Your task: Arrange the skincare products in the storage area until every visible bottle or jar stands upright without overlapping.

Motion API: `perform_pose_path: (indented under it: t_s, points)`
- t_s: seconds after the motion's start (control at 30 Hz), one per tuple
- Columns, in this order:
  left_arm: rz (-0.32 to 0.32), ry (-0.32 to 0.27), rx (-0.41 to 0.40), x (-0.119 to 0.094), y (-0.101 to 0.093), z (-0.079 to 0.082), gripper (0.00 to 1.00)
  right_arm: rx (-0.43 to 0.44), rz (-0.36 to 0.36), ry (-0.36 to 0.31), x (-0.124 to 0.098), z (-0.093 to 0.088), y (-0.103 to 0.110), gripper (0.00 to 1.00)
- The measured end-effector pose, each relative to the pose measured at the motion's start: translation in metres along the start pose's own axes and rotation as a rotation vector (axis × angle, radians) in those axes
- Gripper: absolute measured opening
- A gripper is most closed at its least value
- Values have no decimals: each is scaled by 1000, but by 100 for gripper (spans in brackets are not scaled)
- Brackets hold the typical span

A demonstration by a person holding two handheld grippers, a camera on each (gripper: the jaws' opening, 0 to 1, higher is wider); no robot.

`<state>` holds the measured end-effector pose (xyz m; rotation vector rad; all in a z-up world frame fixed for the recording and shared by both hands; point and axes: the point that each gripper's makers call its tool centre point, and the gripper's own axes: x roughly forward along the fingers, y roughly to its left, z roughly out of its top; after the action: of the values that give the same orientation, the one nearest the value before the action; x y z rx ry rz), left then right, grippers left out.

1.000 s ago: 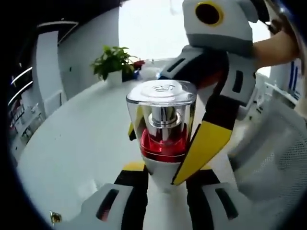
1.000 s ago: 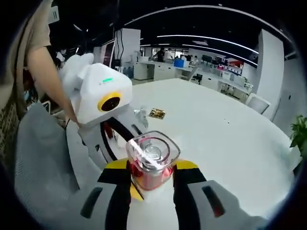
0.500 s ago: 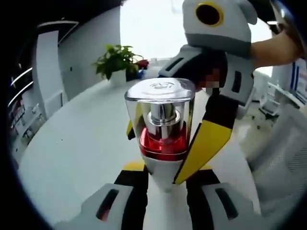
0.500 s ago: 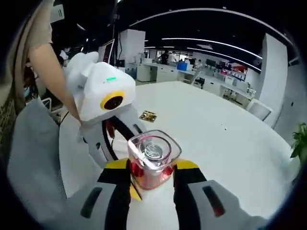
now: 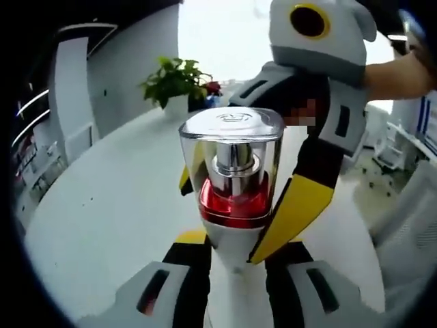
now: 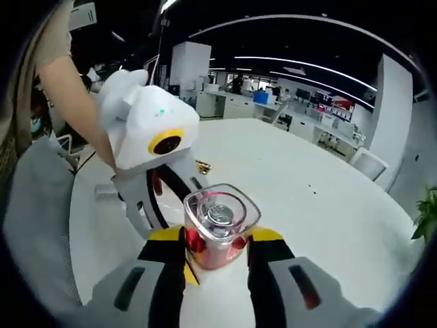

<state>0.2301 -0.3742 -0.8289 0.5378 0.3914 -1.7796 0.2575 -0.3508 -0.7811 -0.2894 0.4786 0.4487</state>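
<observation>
Both the left hand-held gripper (image 5: pixel 229 236) and right hand-held gripper (image 6: pixel 216 247) clench the red bottle (image 5: pixel 232 179) above the white bench (image 6: pixel 321 205); a potted plant (image 5: pixel 176 83) stands far beyond.

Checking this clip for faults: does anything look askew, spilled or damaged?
Nothing spilled or damaged. The odd part: both tongs grip the same red bottle at once, the left tongs low and the right tongs higher, holding it off the white table.

White counter (image 5: pixel 102 205); potted plant (image 5: pixel 176 82) at eleven o'clock by bright window; office desks (image 6: pixel 273 109), ceiling light strips (image 6: pixel 300 61) beyond.
</observation>
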Motion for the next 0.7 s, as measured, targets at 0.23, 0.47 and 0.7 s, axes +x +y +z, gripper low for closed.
perform_pose_path:
  t_s: [0.23,0.47,0.7]
  points:
    - [4,6,-3,1,0,-1,27,-29,-7,21,1,-1,0,35]
    - [5,21,-14,2,-1,-4,26,-36,-16,39,0,-2,1,37]
    - [7,50,-19,-4,-1,-10,30,-33,-29,54,-1,-6,3,43]
